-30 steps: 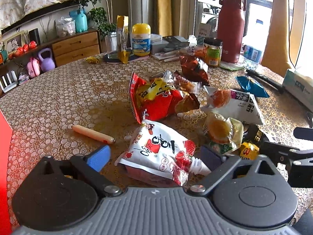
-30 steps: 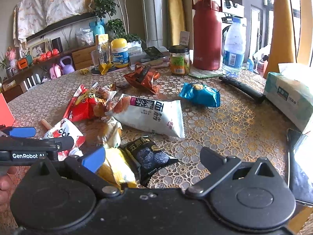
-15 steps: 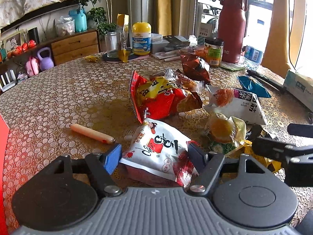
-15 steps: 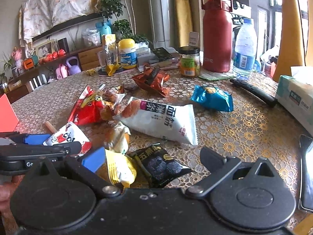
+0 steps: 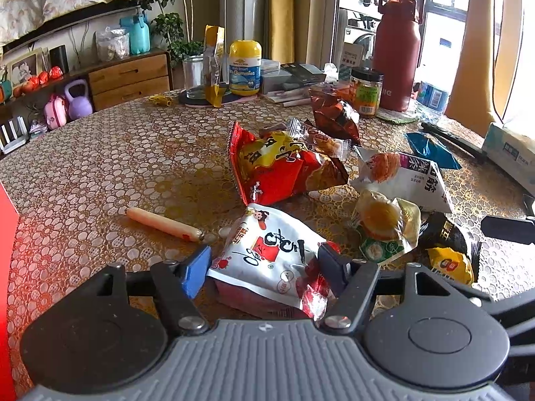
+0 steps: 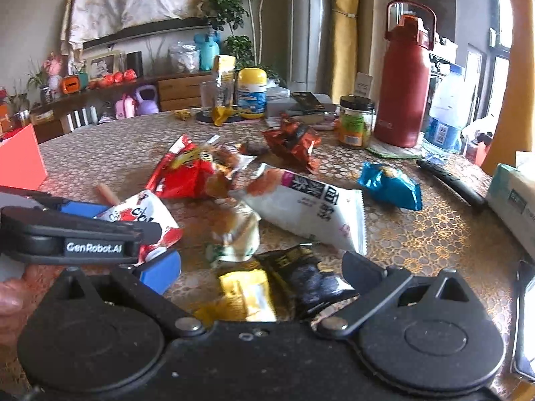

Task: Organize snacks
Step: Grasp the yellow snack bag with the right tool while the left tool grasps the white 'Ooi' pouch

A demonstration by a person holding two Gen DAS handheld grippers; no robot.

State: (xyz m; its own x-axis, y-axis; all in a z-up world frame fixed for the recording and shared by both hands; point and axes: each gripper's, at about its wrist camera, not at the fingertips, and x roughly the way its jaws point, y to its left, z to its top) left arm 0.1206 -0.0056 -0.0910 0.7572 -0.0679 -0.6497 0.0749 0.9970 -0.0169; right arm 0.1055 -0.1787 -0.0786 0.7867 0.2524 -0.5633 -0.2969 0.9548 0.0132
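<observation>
The left gripper (image 5: 264, 269) has just been closing its fingers on the white and red snack packet (image 5: 271, 257); finish the squeeze gently on the packet's near end, then lift straight off the tabletop (image 5: 110, 167) so the sausage stick (image 5: 164, 224) left of the packet stays put. The packet lies between both fingers, touching them. The right gripper (image 6: 264, 275) stands wide over a yellow packet (image 6: 247, 292), right of the white one.
</observation>
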